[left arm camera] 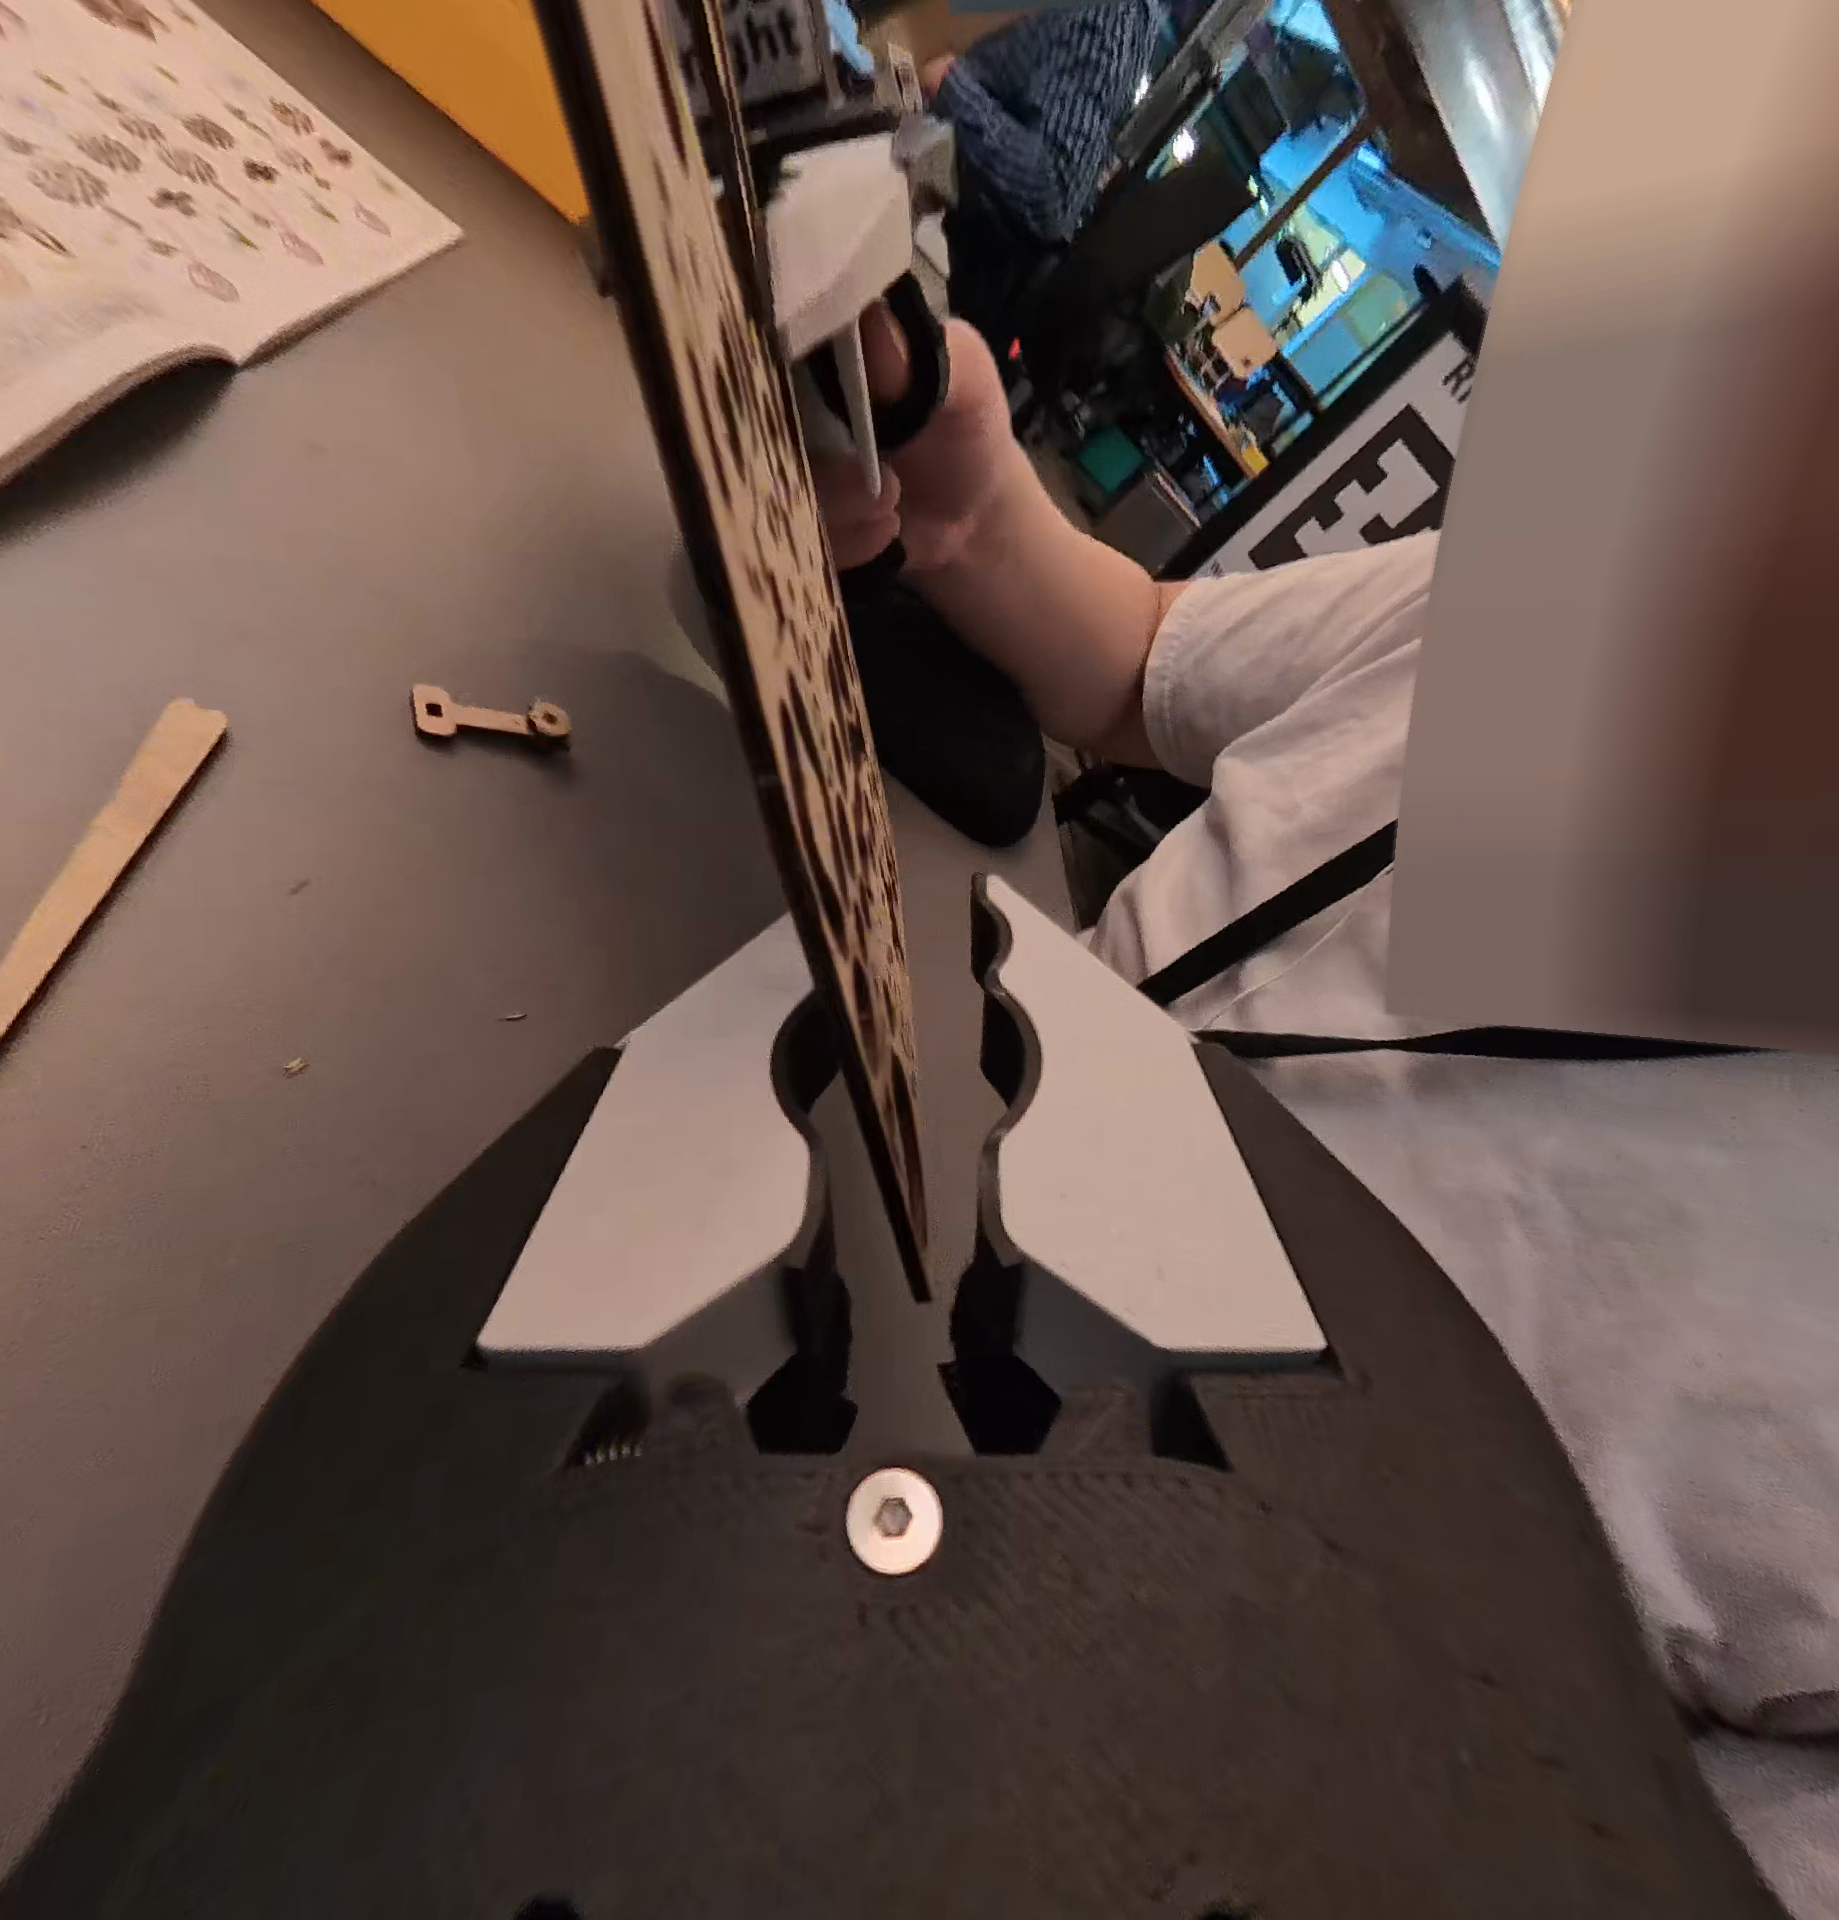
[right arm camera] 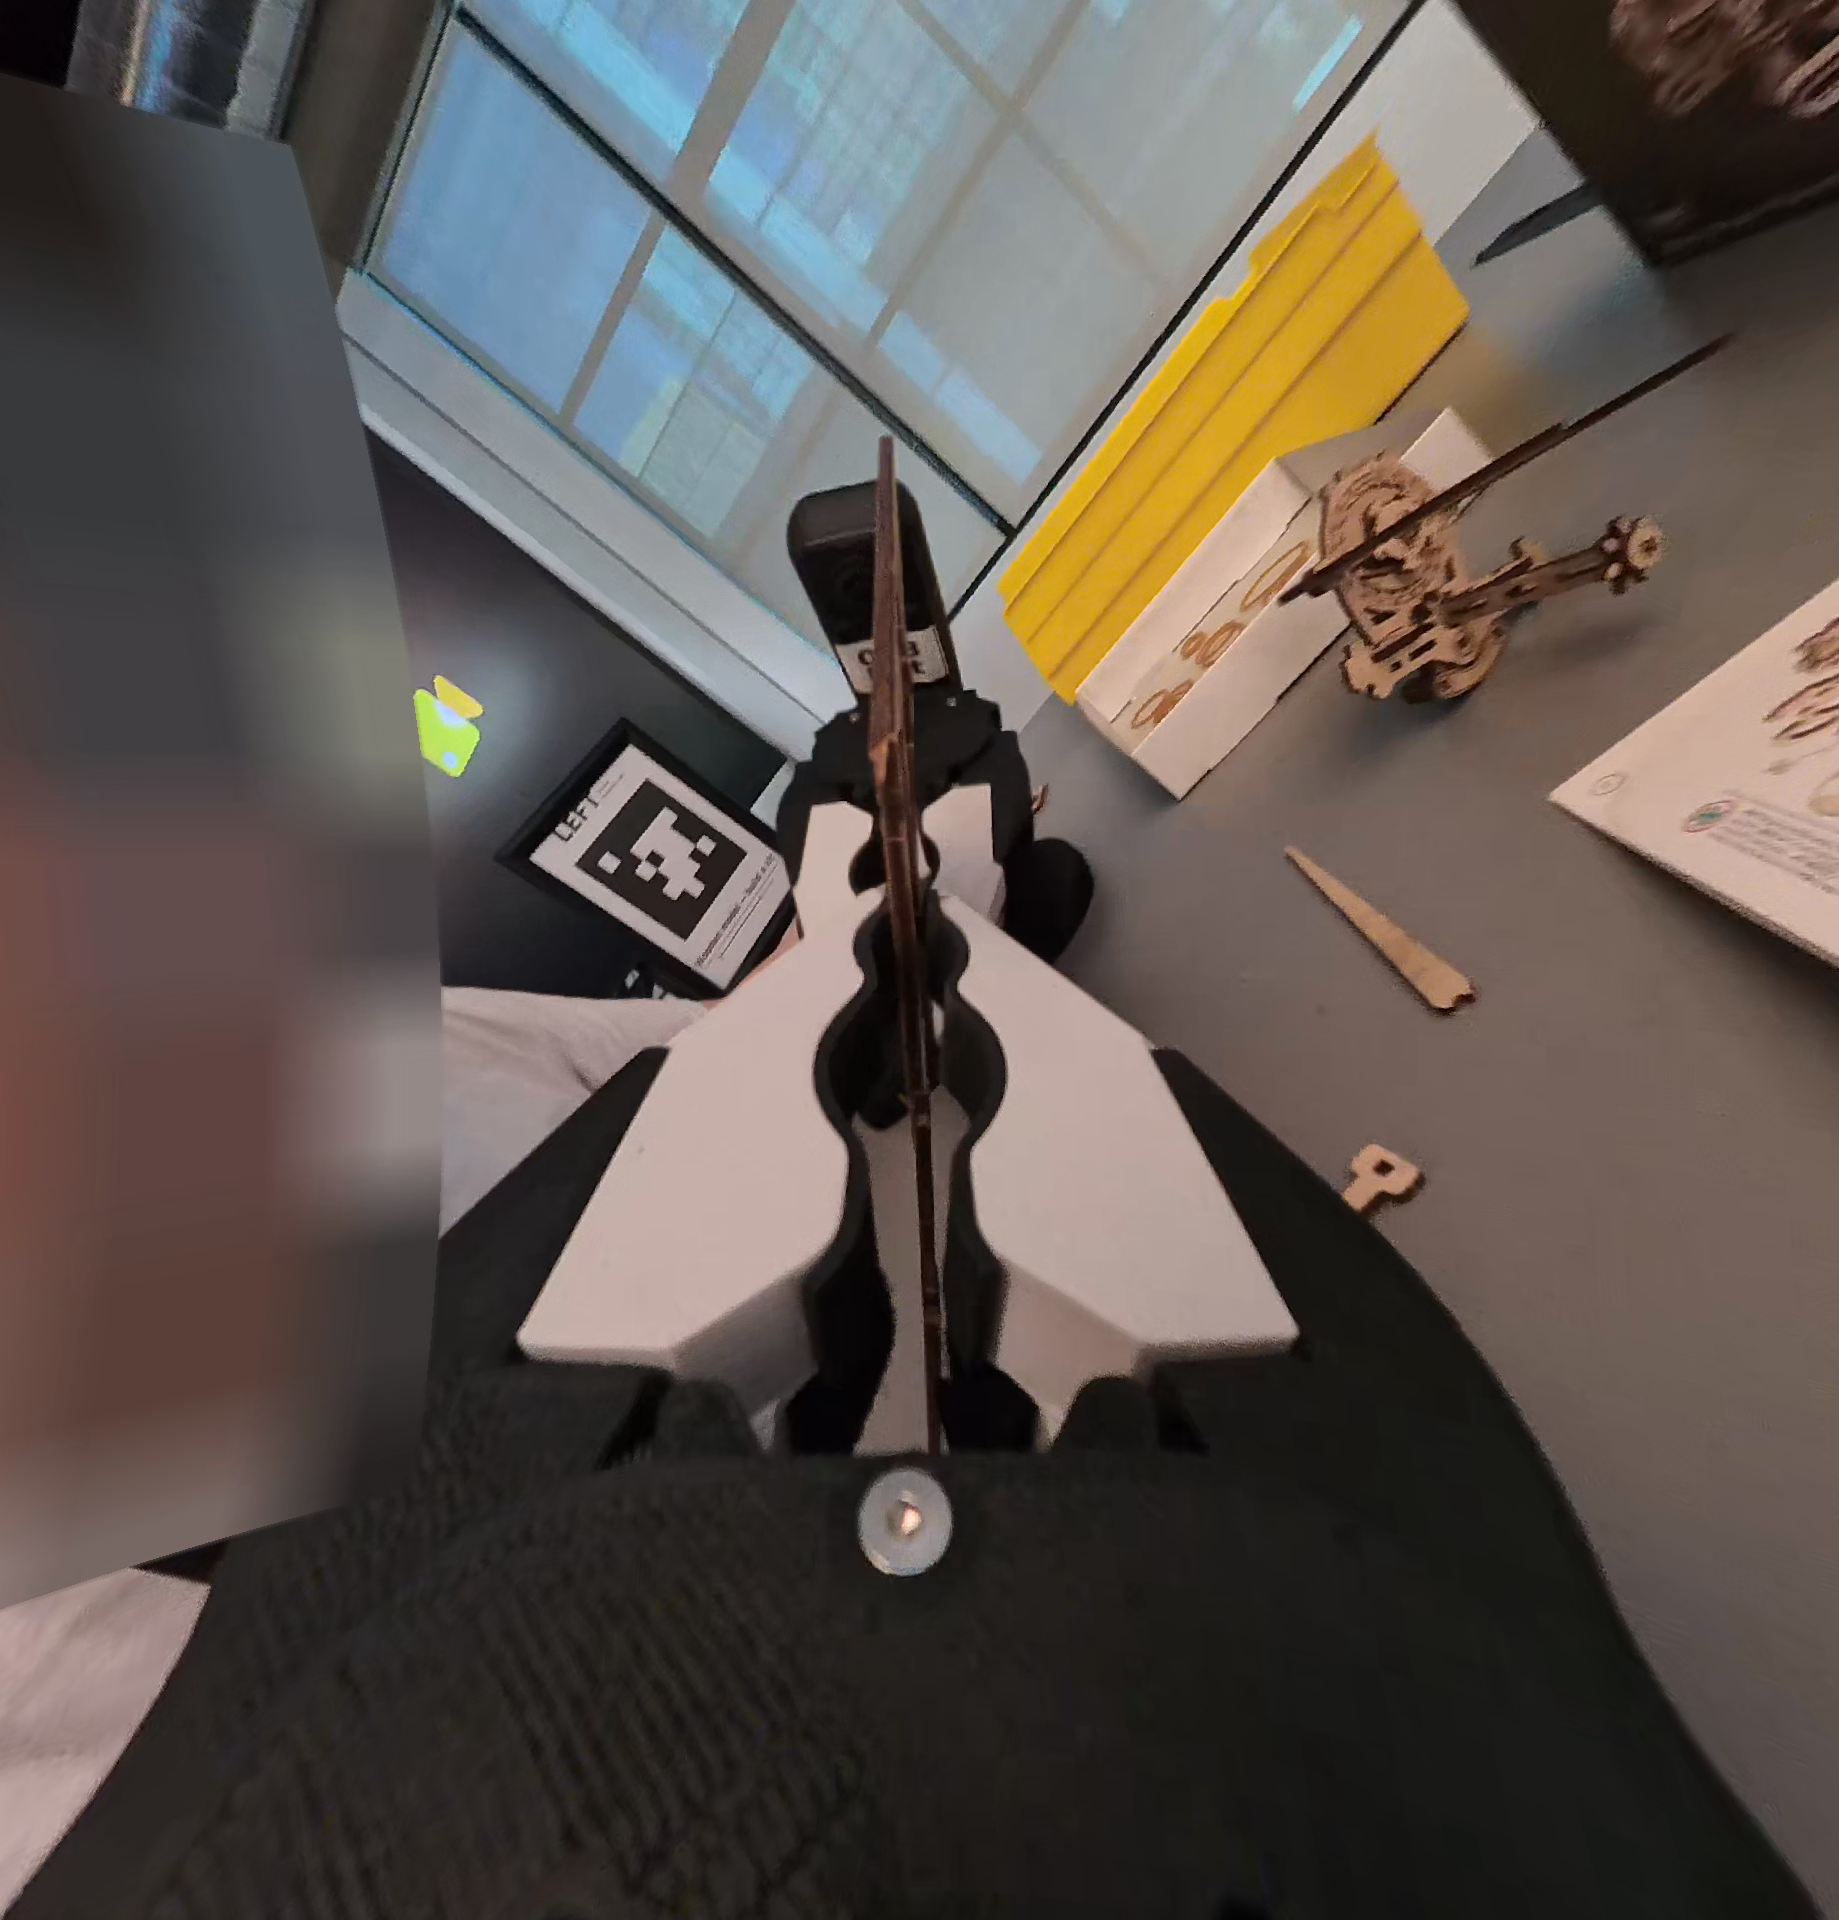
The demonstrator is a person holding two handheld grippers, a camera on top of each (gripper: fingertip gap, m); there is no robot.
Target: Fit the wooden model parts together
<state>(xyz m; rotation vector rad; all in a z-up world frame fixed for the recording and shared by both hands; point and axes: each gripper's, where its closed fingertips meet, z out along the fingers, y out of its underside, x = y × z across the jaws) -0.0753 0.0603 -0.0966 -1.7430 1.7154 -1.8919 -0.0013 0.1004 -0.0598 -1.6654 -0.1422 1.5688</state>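
A thin laser-cut wooden sheet (left arm camera: 790,623) stands edge-on above the grey table (left arm camera: 323,540). In the left wrist view it passes between my left gripper's (left arm camera: 936,935) white fingers. It leans on the left finger and a gap shows to the right finger (left arm camera: 1081,1091), so the jaws are open. My right gripper (right arm camera: 907,920) is shut on the sheet's (right arm camera: 886,540) other end. The left gripper (right arm camera: 899,831) faces it from the far side. A small key-shaped wooden part (left arm camera: 489,717) lies on the table and also shows in the right wrist view (right arm camera: 1382,1179).
A flat wooden stick (left arm camera: 84,883) (right arm camera: 1382,935) and an open instruction booklet (left arm camera: 146,208) (right arm camera: 1746,810) lie on the table. A built wooden model (right arm camera: 1414,592), a white box (right arm camera: 1237,644) and yellow folders (right arm camera: 1237,436) stand farther back. A person's hand (left arm camera: 956,499) holds the right gripper. My hands' fingertips stand some 9 cm from each other. Between my left fingertips and the flat wooden stick (left arm camera: 84,883) there is roughly 12 cm. Look for it in the right wrist view (right arm camera: 1360,917) too.
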